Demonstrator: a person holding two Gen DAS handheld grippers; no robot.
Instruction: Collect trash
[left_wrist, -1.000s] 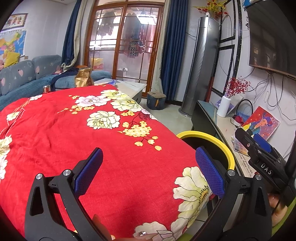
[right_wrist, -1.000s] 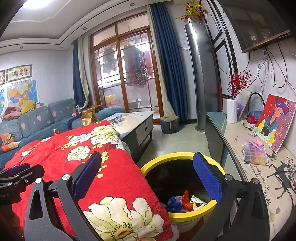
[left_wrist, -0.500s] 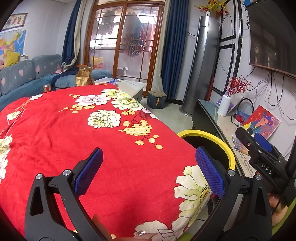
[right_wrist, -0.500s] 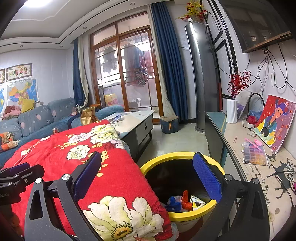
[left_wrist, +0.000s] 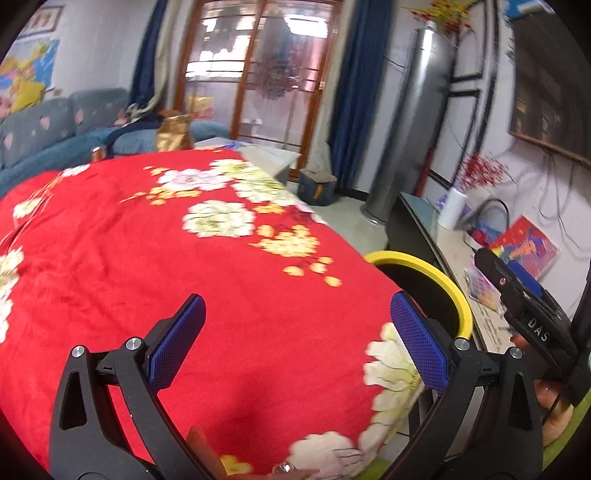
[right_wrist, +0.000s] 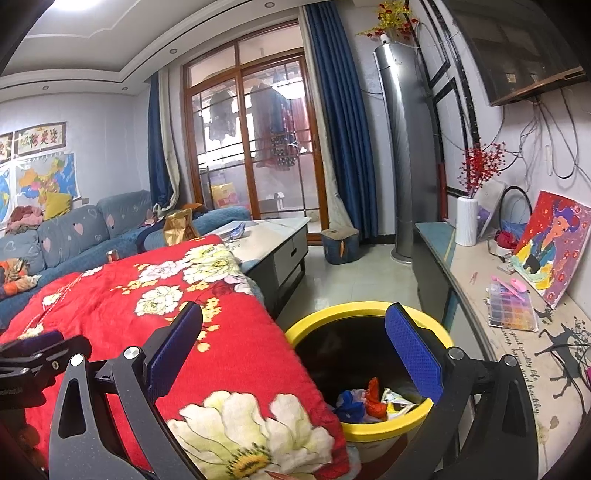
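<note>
A yellow-rimmed black trash bin (right_wrist: 364, 309) stands on the floor beside the table's right edge, with crumpled red, blue and white trash (right_wrist: 371, 399) at its bottom. My right gripper (right_wrist: 293, 347) hangs open above the bin's left rim, nothing between its blue pads. My left gripper (left_wrist: 295, 339) is open too, low over the red flowered cloth (left_wrist: 147, 258), with the bin's rim (left_wrist: 424, 262) just to its right. The right gripper's body (left_wrist: 528, 317) shows at the right of the left wrist view. No loose trash shows on the cloth.
A gold bag (right_wrist: 179, 227) and a small can (right_wrist: 111, 254) sit at the cloth's far end. A white coffee table (right_wrist: 273, 236) stands beyond. A long side counter (right_wrist: 480, 295) on the right holds a vase, a painting and a bead box. A blue sofa (right_wrist: 74, 236) is at left.
The left wrist view has shifted a little and is now blurred by motion; the bin sits slightly lower and further right in it. The right gripper has hardly moved. Both stay open.
</note>
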